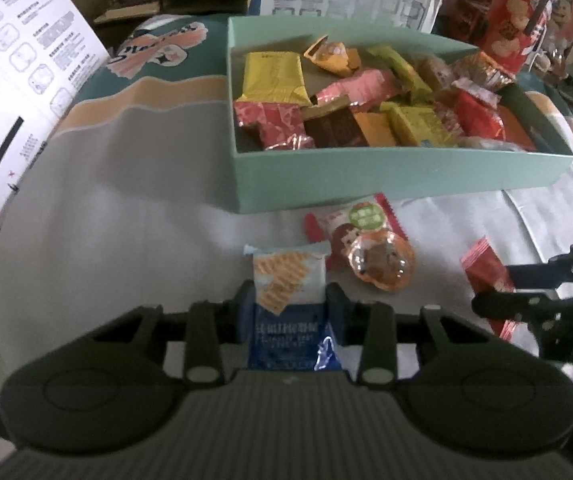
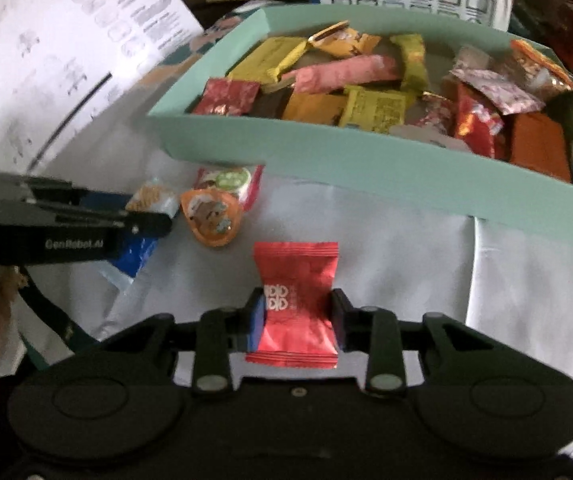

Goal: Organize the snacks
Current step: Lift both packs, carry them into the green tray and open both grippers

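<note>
A mint-green box (image 1: 386, 172) (image 2: 326, 160) full of wrapped snacks stands on the white cloth. My left gripper (image 1: 290, 296) is shut on a blue and white wafer packet (image 1: 288, 280), in front of the box; it also shows in the right wrist view (image 2: 150, 200). My right gripper (image 2: 298, 304) is shut on a red snack packet (image 2: 296, 300), right of the left one; it also shows in the left wrist view (image 1: 486, 272). An orange jelly cup (image 1: 380, 262) (image 2: 210, 216) and a red-edged packet (image 1: 350, 220) (image 2: 230, 180) lie between grippers and box.
A large white printed sheet (image 1: 14, 60) (image 2: 66, 40) rises at the left. A red snack carton (image 1: 502, 12) and other boxes stand behind the green box. A teal and orange patterned mat (image 1: 146, 80) lies at the back left.
</note>
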The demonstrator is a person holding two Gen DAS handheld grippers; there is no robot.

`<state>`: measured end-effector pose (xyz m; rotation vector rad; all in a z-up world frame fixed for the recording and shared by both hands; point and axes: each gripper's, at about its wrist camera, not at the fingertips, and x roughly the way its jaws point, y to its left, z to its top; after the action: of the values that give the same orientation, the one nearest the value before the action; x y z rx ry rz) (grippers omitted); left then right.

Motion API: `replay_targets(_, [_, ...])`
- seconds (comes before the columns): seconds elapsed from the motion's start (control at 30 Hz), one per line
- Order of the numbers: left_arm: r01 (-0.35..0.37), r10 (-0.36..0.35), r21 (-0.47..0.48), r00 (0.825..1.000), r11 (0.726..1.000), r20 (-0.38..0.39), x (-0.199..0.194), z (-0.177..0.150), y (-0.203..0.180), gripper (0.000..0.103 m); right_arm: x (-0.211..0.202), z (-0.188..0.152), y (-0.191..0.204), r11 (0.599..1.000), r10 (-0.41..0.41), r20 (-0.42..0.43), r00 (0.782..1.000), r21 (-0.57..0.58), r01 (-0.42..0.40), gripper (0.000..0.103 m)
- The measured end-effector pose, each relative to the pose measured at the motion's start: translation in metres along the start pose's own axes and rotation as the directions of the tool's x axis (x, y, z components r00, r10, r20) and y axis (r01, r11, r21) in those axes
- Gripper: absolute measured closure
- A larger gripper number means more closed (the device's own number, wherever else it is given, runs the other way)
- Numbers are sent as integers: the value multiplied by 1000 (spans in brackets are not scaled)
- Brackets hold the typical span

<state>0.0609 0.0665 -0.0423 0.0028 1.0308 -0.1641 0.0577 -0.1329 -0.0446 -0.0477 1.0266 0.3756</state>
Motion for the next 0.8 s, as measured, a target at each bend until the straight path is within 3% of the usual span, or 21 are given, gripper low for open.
replay_targets(0.37, [18,-17,-12,998,1000,60,-50,14,0,66,-39,20,1,991,122,107,987,46,-127,70])
replay_targets(0.6, [44,-45,11,992,999,115,-70,44,-8,66,-64,45,-11,987,136,184,973,58,-149,70])
replay_targets(0.8, [50,-53,25,989,998,138,-65,74,-16,66,-65,65,-37,985,102,221,970,113,-129,70])
